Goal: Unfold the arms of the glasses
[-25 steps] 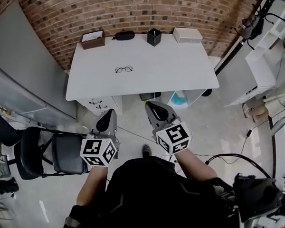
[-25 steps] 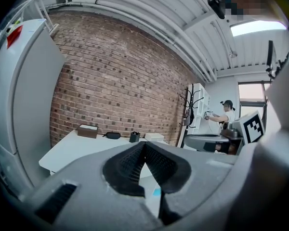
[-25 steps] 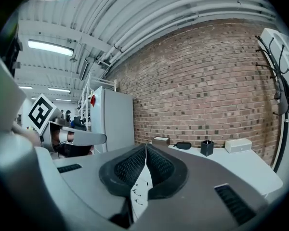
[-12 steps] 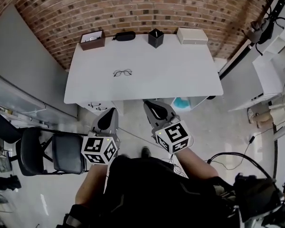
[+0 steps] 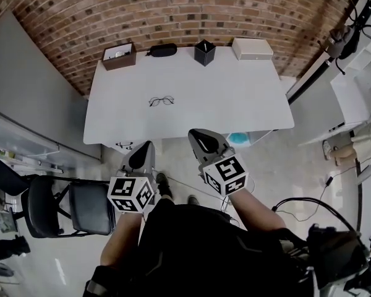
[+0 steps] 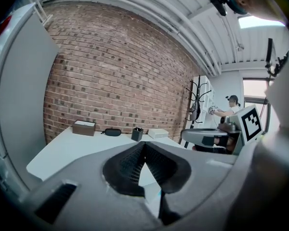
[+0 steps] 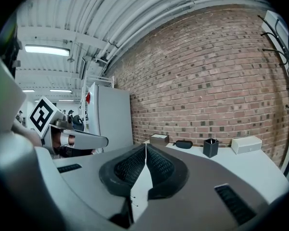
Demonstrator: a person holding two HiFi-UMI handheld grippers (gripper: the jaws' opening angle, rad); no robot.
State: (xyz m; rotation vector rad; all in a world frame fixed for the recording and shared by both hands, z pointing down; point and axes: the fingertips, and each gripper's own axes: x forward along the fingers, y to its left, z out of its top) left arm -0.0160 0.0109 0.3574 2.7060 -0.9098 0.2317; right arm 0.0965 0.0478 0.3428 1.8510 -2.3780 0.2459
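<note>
Ahead, we noted the thin dark-framed glasses (image 5: 161,101) lying crosswise on the white tabletop (image 5: 229,98), well beyond the left gripper (image 5: 142,154) and right gripper (image 5: 201,139) alike; both jaws together, empty.

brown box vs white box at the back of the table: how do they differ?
Colour: the brown box is dark brown, the white box off-white.
Place: the brown box sits at the table's far left corner, the white box at its far right.
Top: the brown box looks open with something pale inside; the white box looks closed.
Both are rectangular, by the brick wall.
</note>
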